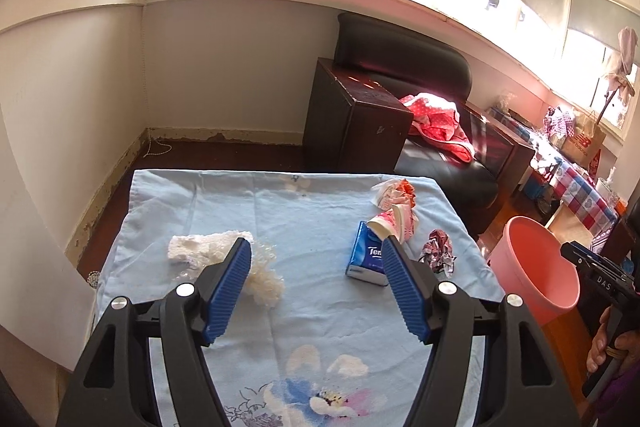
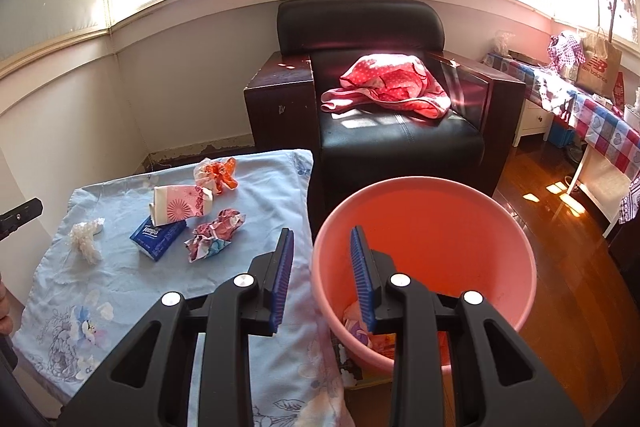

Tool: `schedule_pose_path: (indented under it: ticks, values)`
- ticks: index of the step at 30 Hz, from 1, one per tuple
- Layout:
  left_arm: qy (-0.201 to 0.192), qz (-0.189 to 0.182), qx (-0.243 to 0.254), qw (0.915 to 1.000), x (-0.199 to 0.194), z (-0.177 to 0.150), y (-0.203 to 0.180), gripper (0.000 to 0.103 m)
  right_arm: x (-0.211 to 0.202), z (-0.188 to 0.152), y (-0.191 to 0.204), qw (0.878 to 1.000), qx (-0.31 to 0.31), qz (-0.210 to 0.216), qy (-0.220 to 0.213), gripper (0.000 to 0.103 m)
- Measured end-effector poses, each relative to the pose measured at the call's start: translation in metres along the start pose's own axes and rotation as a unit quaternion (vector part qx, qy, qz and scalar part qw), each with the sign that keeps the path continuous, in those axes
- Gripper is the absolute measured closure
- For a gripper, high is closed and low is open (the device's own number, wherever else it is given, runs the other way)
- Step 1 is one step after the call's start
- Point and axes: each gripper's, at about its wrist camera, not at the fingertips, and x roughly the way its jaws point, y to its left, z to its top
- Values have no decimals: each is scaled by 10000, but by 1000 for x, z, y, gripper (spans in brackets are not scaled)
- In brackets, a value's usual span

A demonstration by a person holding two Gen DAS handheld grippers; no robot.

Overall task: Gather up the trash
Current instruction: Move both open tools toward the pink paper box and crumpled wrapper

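Nearest the lens: left gripper (image 1: 316, 247), jaws spread fully, nothing between them. Hovers above the cloth-covered desk (image 1: 280, 327), aimed down between a white paper wad (image 1: 196, 247) with clear plastic film (image 1: 264, 279) on one side and a blue tissue pack (image 1: 366, 259) on the other. Wide setting probably chosen to take in bulky, loose scrap.

Beyond the pack: pink paper cup (image 1: 394, 223) lying on its side, orange-and-white crumple (image 1: 394, 193), crumpled printed wrapper (image 1: 438, 255). All uncollected, all toward the desk edge nearest the pink bucket (image 1: 536, 267).

Right gripper (image 2: 322, 233): jaws partly apart, empty, held over the bucket rim. Position consistent with a drop point, with some scraps (image 2: 360, 327) already at the bottom. Bucket set low, just beside the desk edge, likely to keep each transfer short.

Next step, by judgement: close on one item only. Risk of slip with the thin film.
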Motion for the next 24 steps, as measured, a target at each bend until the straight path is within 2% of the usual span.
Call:
schedule_pose_path:
  ticks: [8,16,20,24]
  values:
    - [120,354,-267,9989,-5,-17,35,36,16,-10,38,9975,35,587,391,73]
    - [378,701,-535,9954,3,-37,70,36,33,-25,66,9921,-26,940,826,73]
    - [541,538,-777,9941,11,-42,75,36,41,-29,73,9895,-15,1050,991,73]
    - [565,291,-664,9958,23,-32,59,36,46,-27,77,9884,-19,1123,1025,73]
